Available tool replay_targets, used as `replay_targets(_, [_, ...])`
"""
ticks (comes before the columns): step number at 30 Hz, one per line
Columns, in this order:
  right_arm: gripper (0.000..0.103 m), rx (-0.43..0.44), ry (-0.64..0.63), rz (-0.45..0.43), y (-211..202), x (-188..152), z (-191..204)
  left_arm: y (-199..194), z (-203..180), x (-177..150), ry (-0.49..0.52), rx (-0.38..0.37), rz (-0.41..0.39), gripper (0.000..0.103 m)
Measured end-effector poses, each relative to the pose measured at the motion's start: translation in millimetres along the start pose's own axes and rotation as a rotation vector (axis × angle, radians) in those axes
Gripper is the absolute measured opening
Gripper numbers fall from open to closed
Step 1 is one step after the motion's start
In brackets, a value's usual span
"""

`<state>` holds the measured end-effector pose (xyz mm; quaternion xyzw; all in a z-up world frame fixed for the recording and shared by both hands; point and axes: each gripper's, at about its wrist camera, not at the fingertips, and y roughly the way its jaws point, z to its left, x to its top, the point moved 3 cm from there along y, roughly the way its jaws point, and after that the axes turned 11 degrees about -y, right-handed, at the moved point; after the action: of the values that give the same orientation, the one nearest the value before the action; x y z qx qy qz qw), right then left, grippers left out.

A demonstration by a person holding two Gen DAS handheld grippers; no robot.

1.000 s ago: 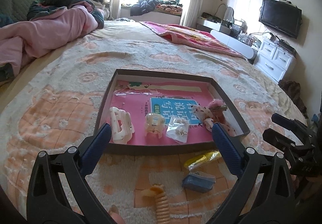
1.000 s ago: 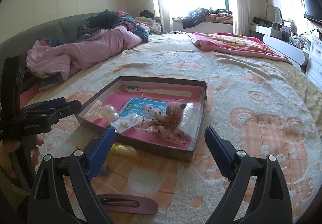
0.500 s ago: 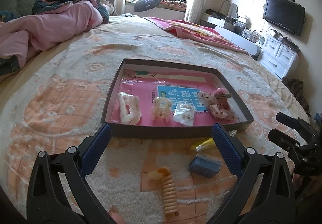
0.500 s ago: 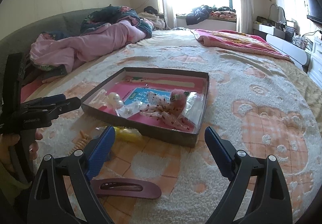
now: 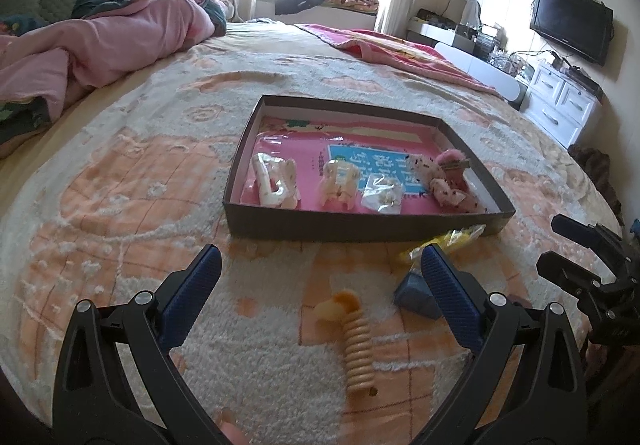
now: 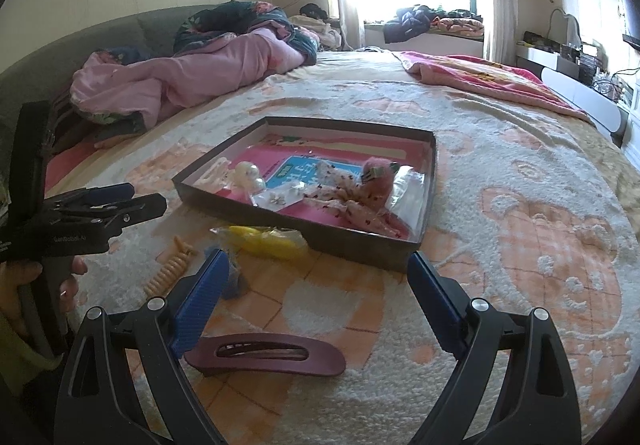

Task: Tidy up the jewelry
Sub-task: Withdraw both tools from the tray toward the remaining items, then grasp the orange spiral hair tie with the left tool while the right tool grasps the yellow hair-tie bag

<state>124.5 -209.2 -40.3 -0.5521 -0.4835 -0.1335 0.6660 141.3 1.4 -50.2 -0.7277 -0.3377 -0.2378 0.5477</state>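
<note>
A dark shallow box (image 5: 360,231) (image 6: 296,227) with a pink floor lies on the bed. It holds a white hair claw (image 5: 274,181), a cream clip (image 5: 338,181), a small bag of earrings (image 5: 382,197) and a pink scrunchie (image 5: 450,185). In front of it lie a beige spiral hair clip (image 5: 356,341) (image 6: 170,269), a yellow packet (image 6: 264,243), a blue item (image 5: 416,295) and a maroon barrette (image 6: 266,357). My left gripper (image 5: 316,285) is open above the spiral clip. My right gripper (image 6: 318,293) is open above the barrette.
The bed has a peach and cream fleece blanket (image 5: 120,205). A pink quilt (image 5: 100,41) is heaped at the far left. A red blanket (image 5: 400,49) lies at the far right. White drawers (image 5: 560,109) and a TV (image 5: 572,27) stand beyond the bed's right edge.
Both grippers have drawn back from the box and risen; more of the blanket in front of it shows, with the spiral clip, blue item and barrette in fuller view. Both stay open.
</note>
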Motion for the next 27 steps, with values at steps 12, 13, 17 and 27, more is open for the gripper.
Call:
replay_targets(12, [0.088,0.021,0.021,0.030,13.7,-2.1,1.8,0.1,4.4,-20.6,0.016,0.008,0.050,0.091])
replay_targets(13, [0.088,0.023,0.021,0.032,15.1,-1.9,1.8,0.4,4.6,-22.6,0.018,0.009,0.055,0.091])
replay_targets(17, [0.088,0.020,0.012,0.036,19.9,-1.3,2.1,7.2,5.9,-30.5,0.026,0.011,0.082,0.091])
replay_targets(27, [0.088,0.015,0.039,0.054,35.1,1.6,-9.9,22.0,-0.4,-43.8,0.049,-0.009,0.141,0.081])
